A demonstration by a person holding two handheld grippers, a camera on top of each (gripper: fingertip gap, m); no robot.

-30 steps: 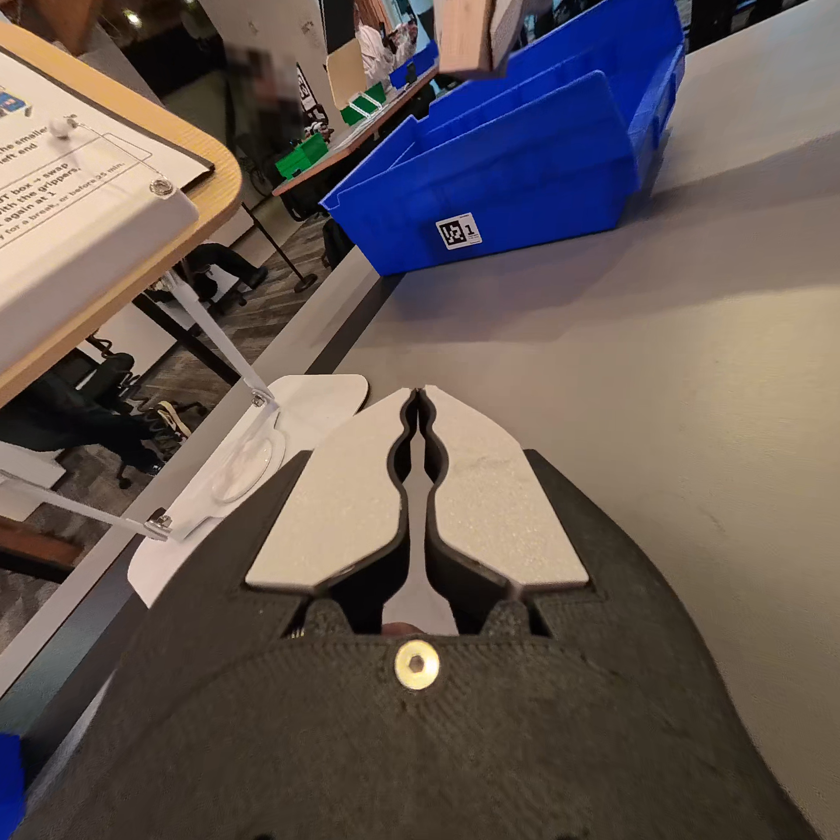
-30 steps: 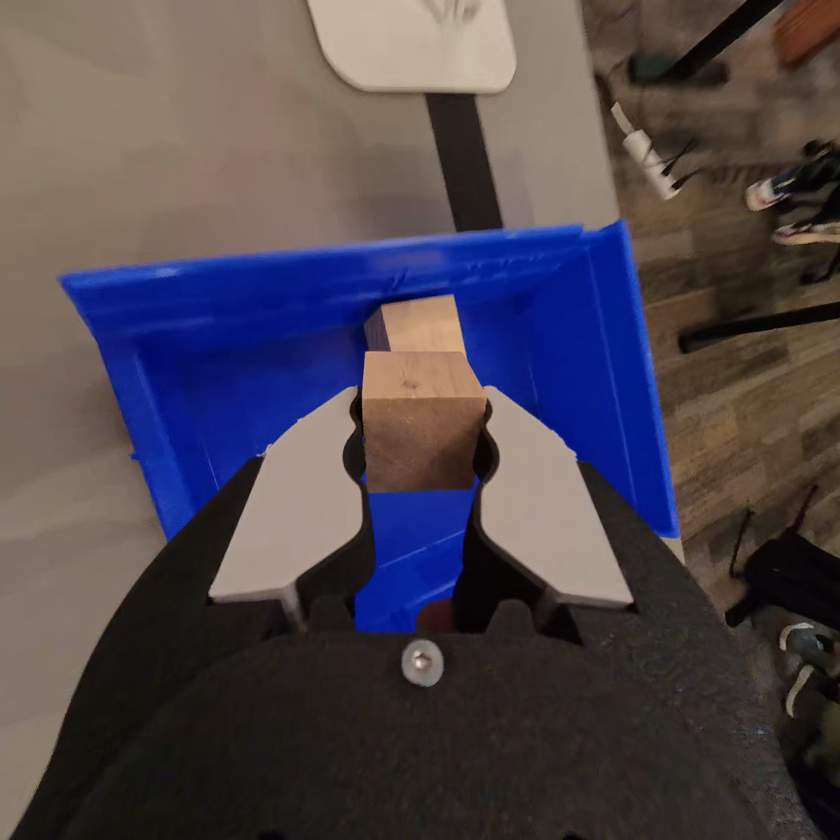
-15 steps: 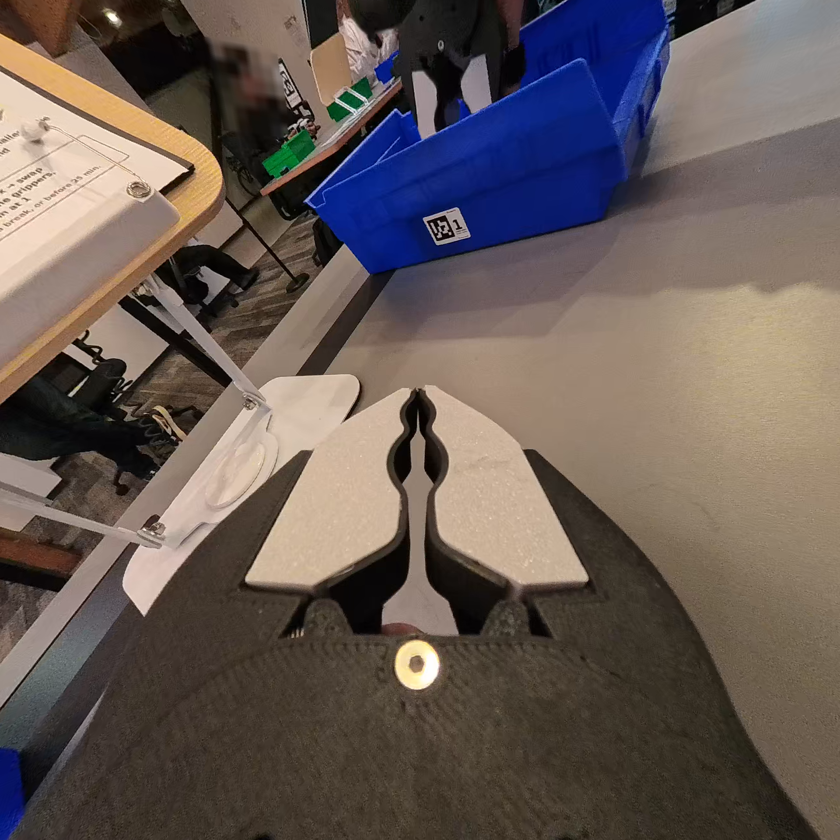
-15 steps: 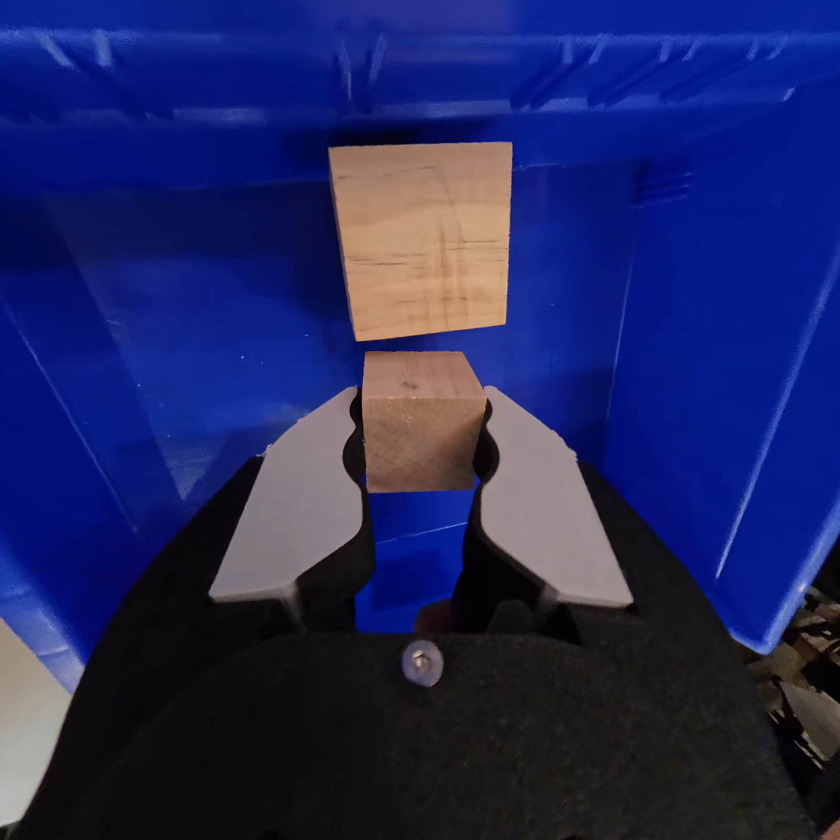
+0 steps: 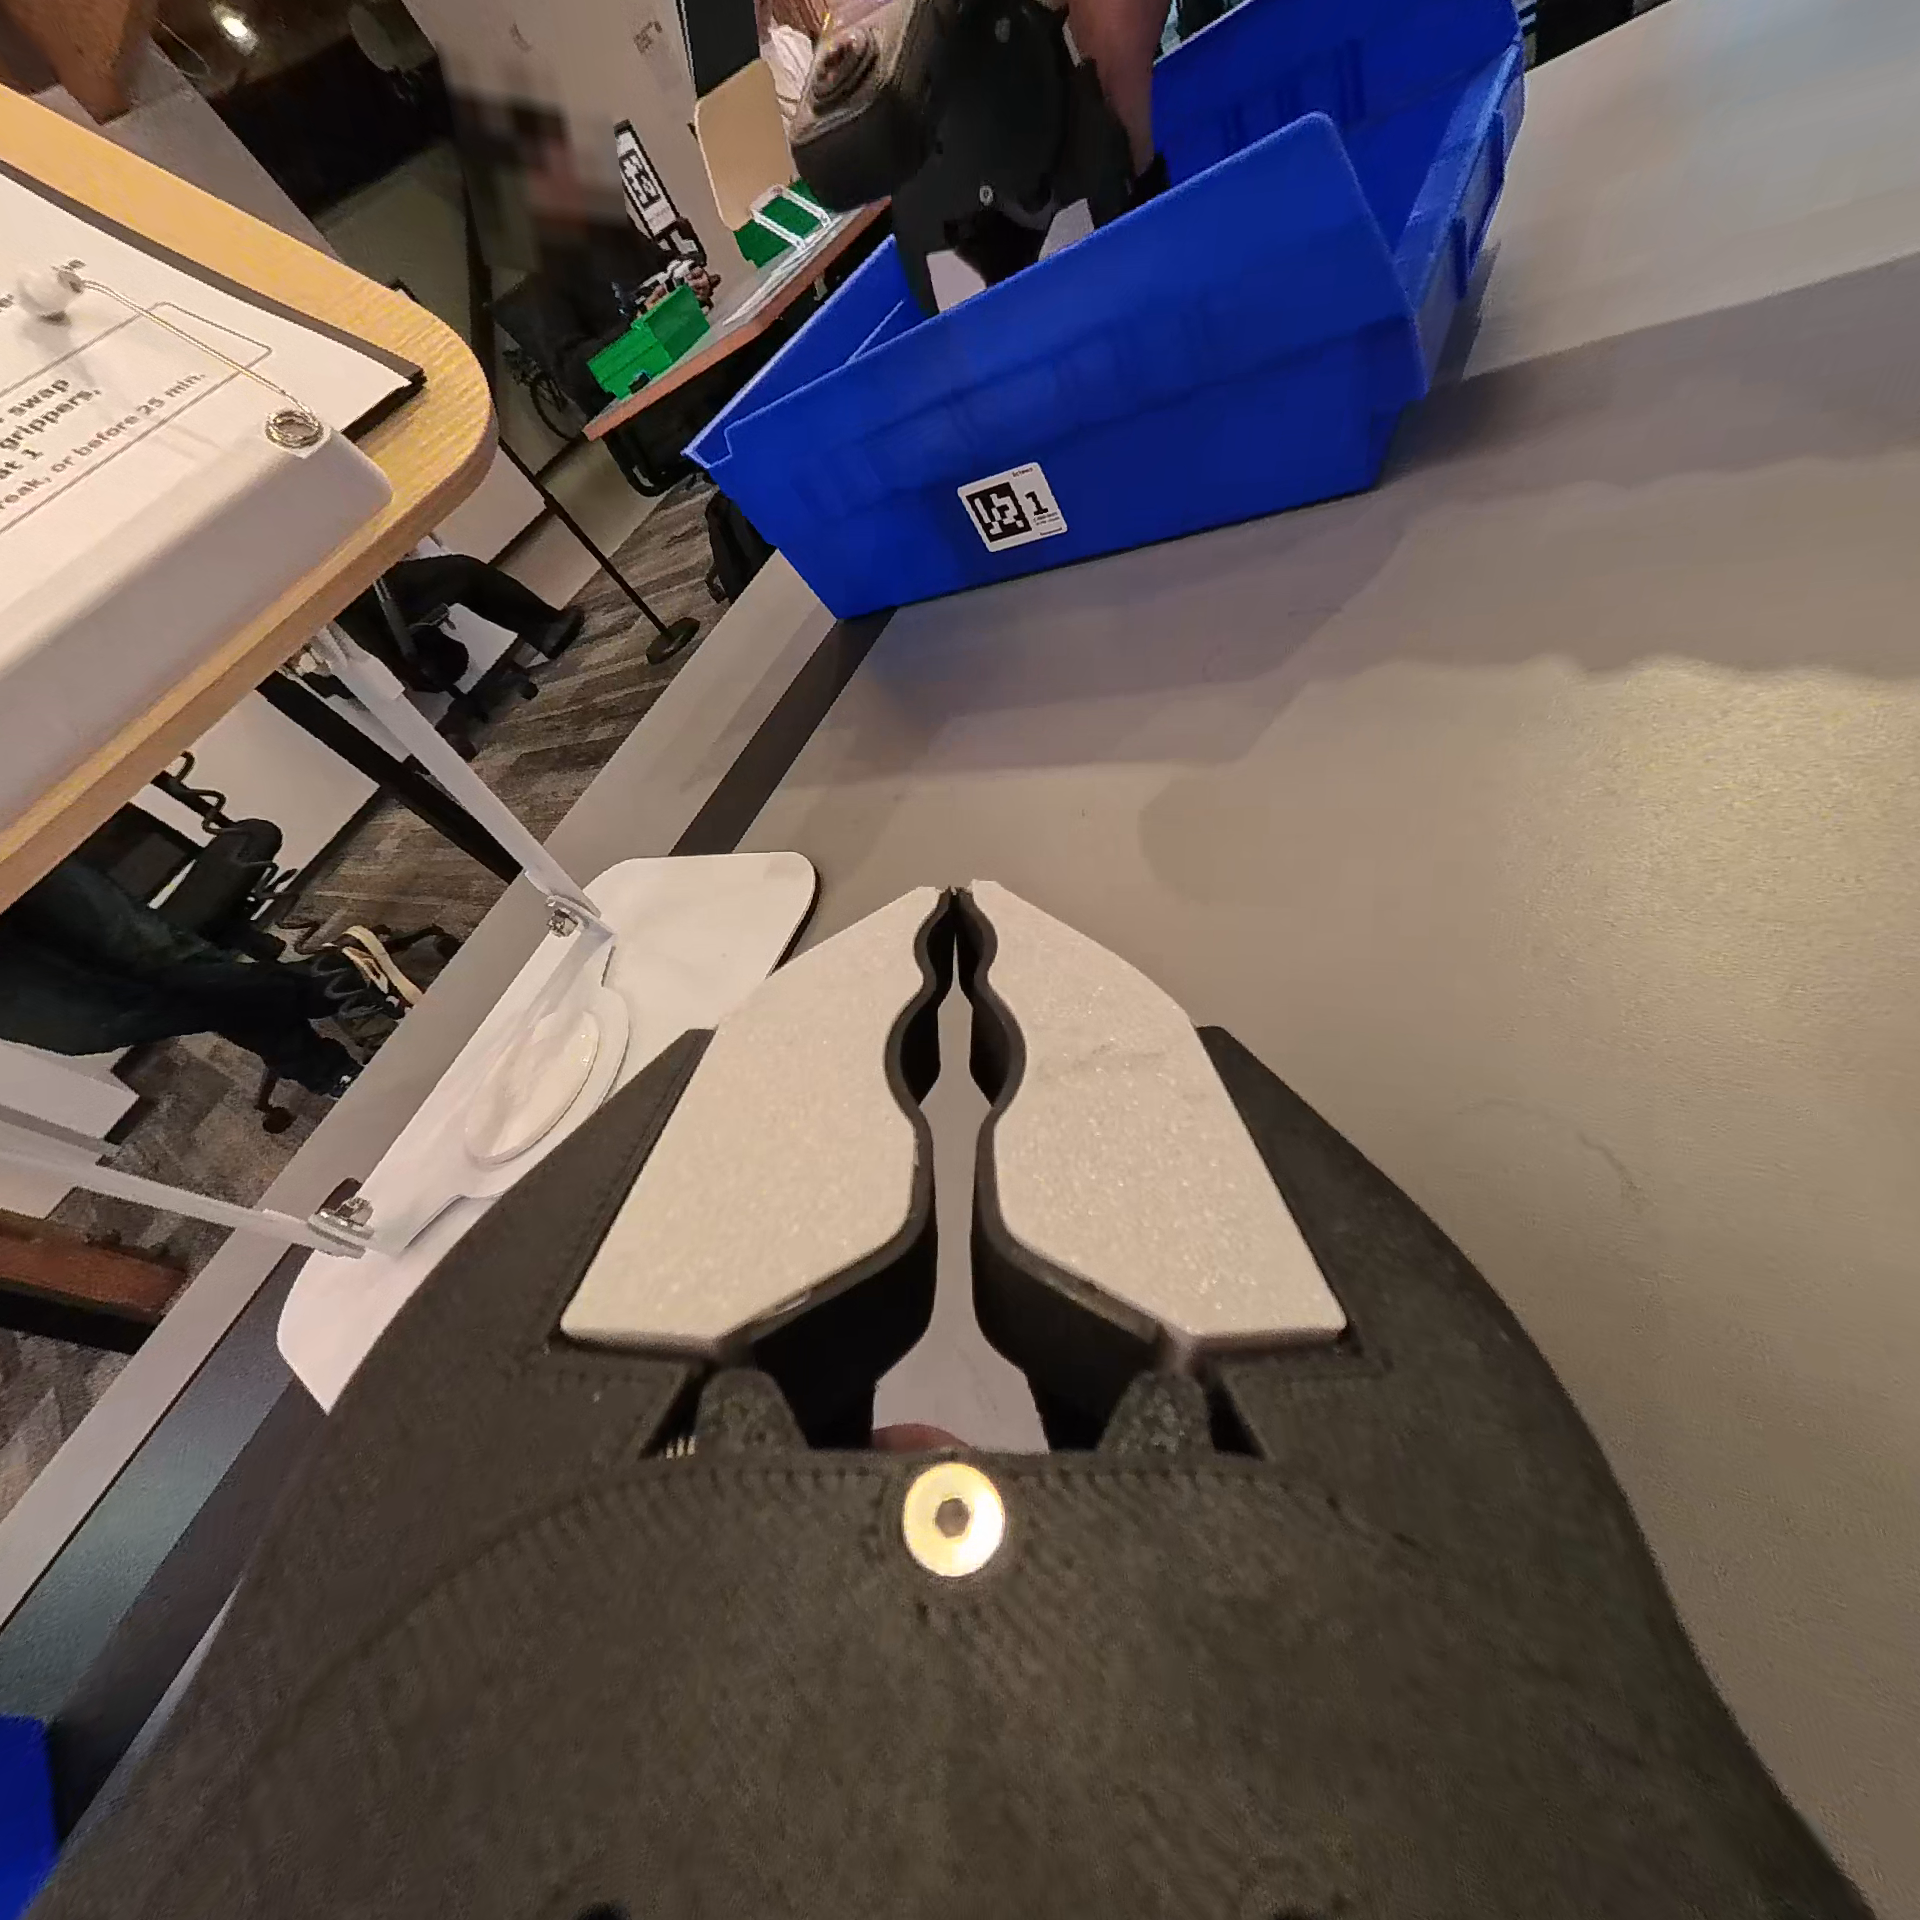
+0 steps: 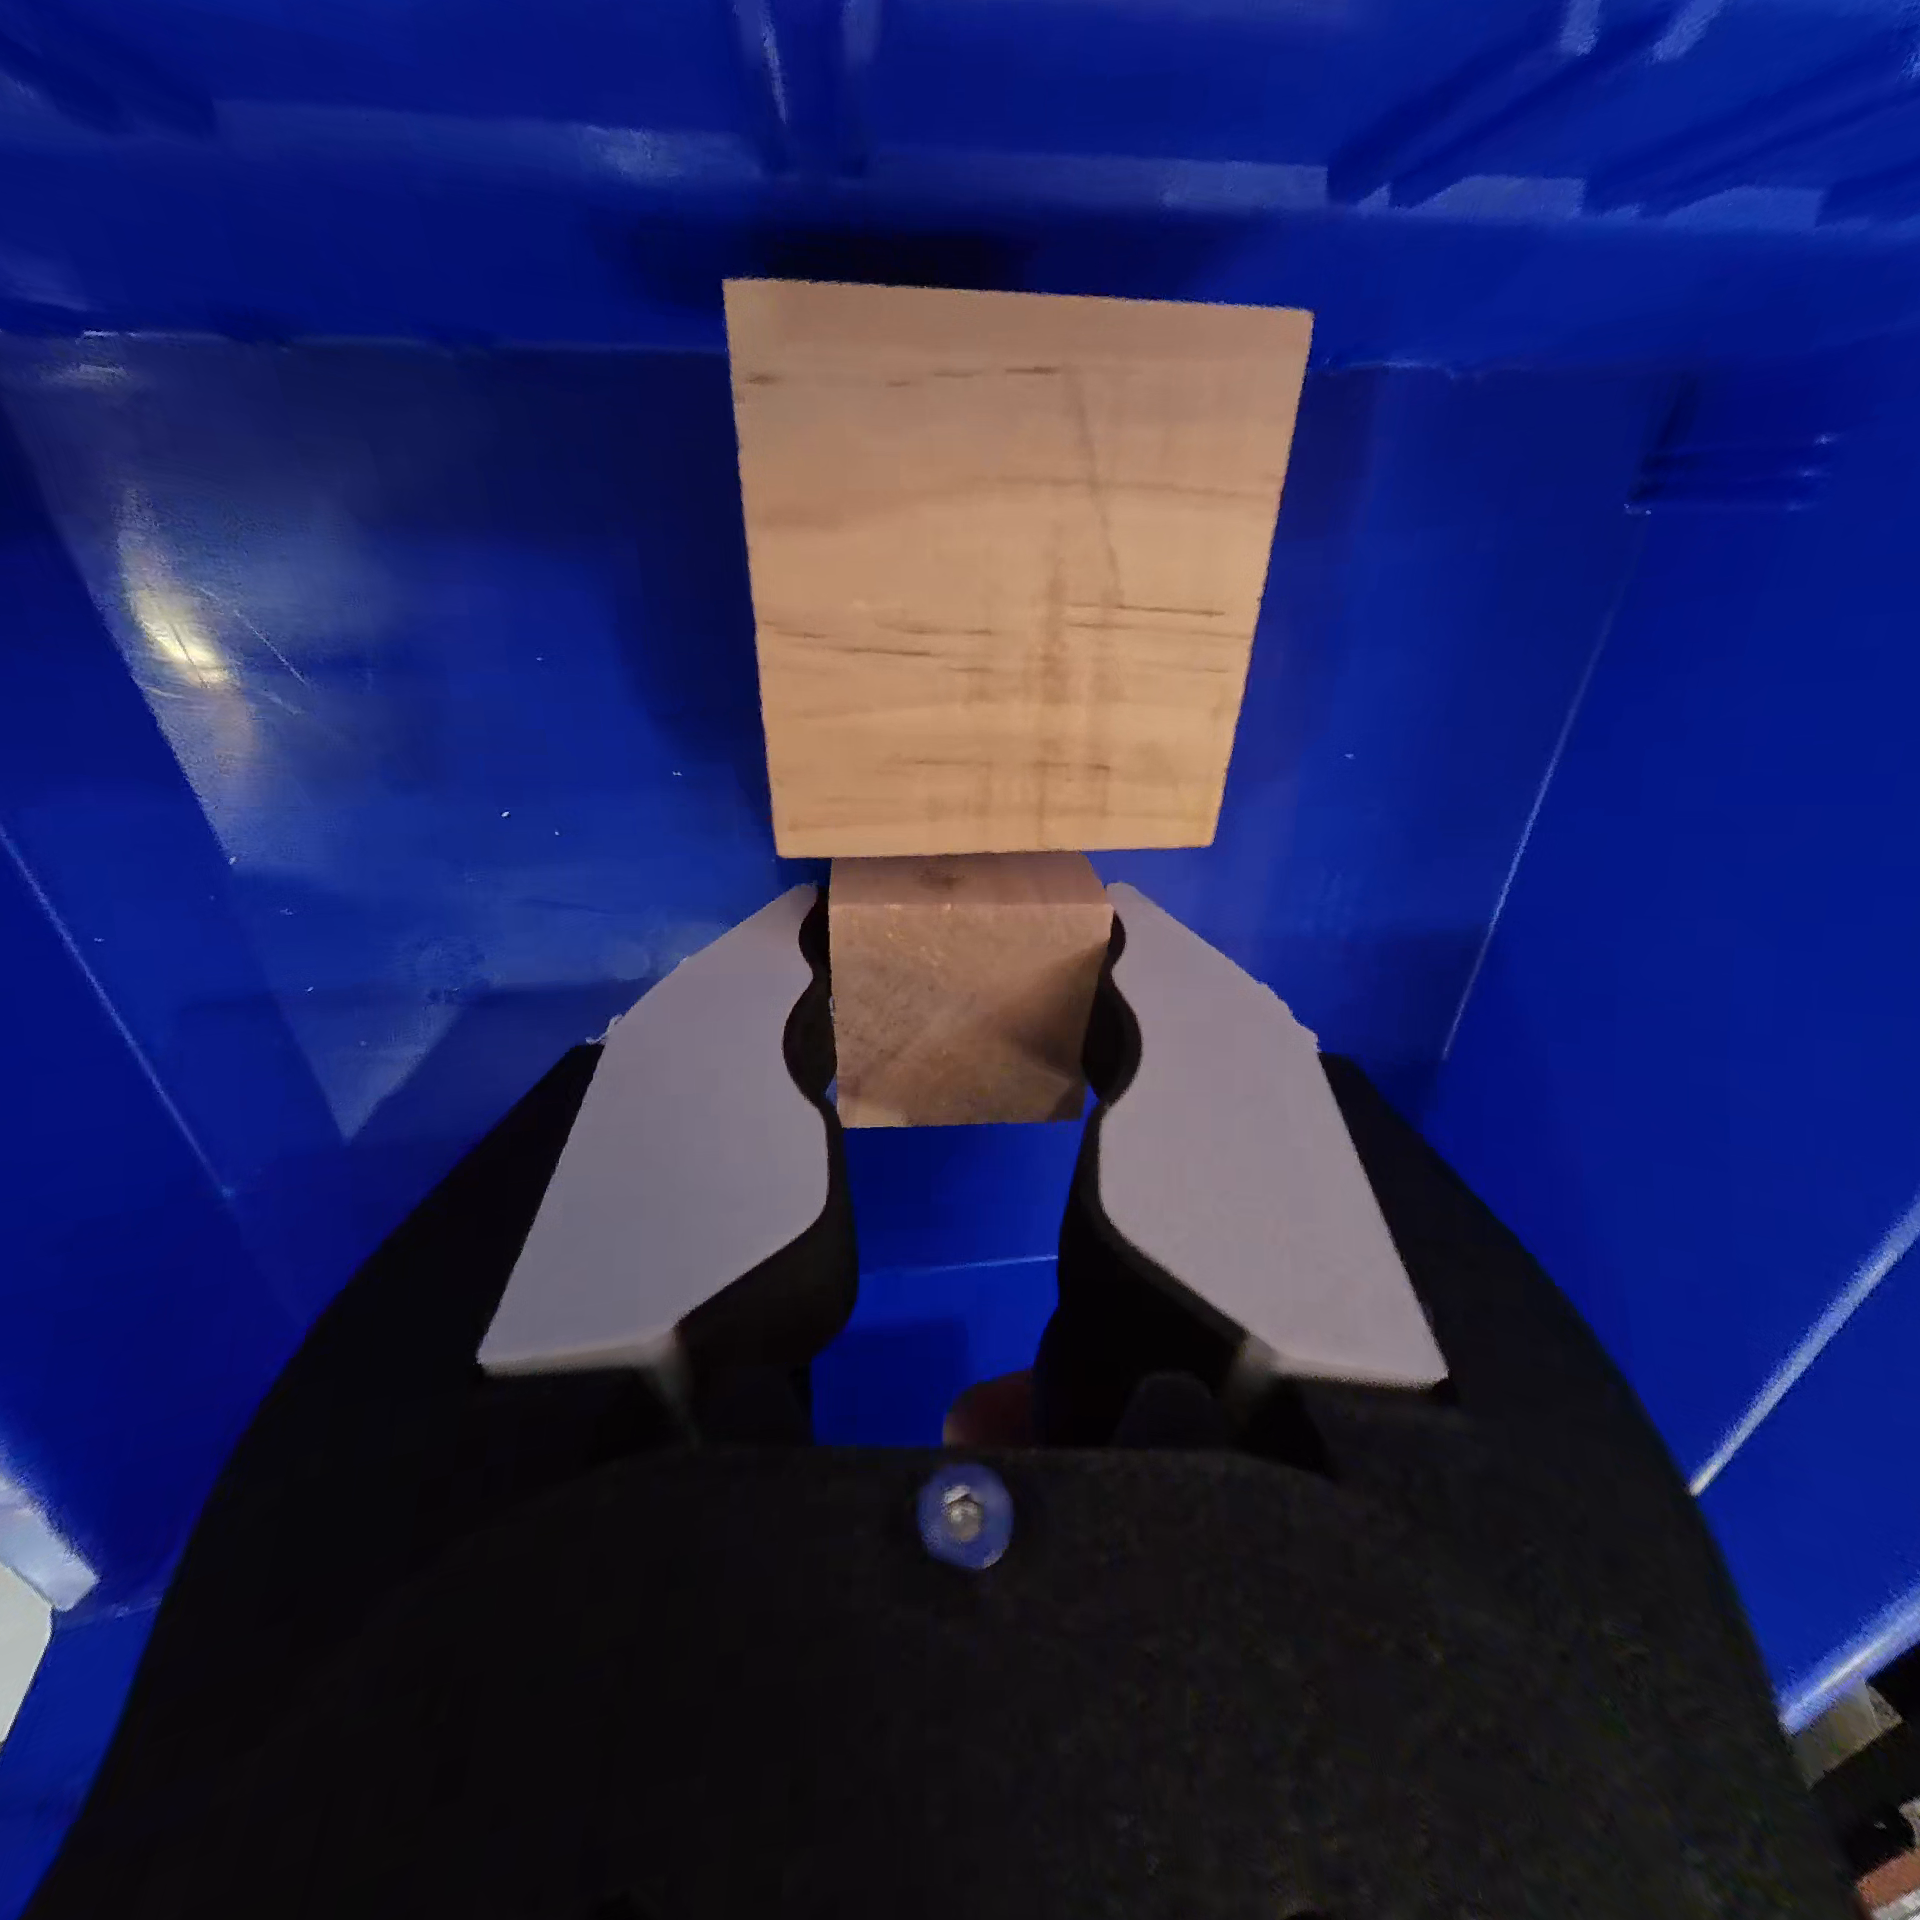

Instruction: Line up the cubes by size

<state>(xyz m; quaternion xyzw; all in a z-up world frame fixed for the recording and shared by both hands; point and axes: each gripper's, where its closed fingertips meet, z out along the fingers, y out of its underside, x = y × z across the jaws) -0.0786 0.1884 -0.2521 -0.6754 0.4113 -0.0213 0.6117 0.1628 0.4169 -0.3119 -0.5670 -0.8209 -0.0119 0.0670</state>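
Right wrist view: blue bin (image 6: 312, 623) holds two wooden cubes (image 6: 997, 561).

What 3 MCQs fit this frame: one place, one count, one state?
1. Where is the large wooden cube?
A. inside the blue bin
B. on the grey table
C. on the floor

2. Wooden cubes visible in the right wrist view?
A. one
B. two
C. four

3. State of the left tongs?
A. wide open
B. holding a cube
C. closed, nothing between them

Key: 1 A, blue walls surround it. 2 B, the large one plus the small cube in the right tongs. 3 C, the tips meet over the grey table.
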